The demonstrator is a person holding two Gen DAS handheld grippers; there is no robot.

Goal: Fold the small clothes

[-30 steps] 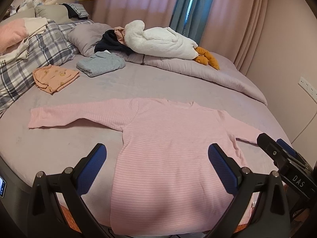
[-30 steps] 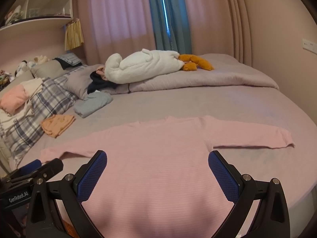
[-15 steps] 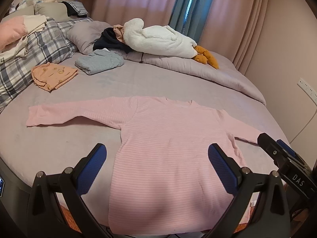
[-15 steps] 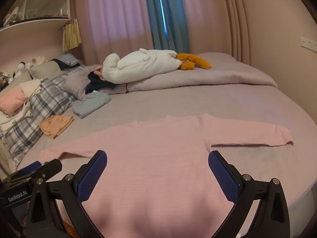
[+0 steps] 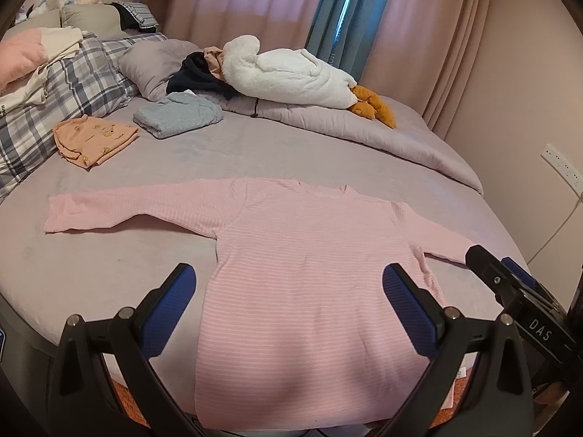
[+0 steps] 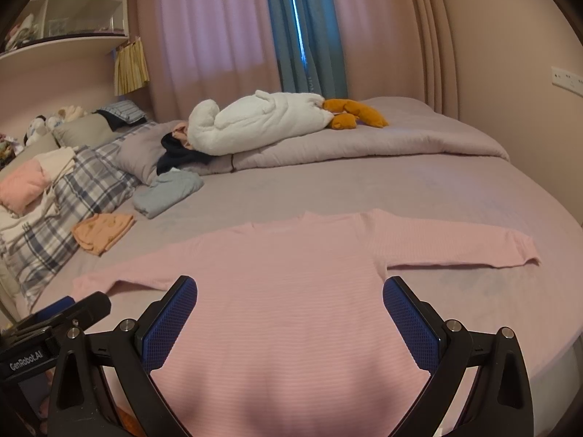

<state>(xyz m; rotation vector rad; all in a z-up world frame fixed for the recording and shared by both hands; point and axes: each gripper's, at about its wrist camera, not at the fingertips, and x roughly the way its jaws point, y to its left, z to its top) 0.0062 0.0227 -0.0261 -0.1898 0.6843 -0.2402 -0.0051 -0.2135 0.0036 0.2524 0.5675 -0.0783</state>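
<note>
Both grippers, left gripper (image 5: 289, 306) and right gripper (image 6: 289, 318), I held released above the pink shirt (image 5: 309, 284), its sleeves stretching sideways across the frame.

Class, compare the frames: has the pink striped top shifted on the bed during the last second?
No. The pink striped top lies spread flat, its sleeve cuff as far below the folded orange garment; only the camera drifted.
</note>
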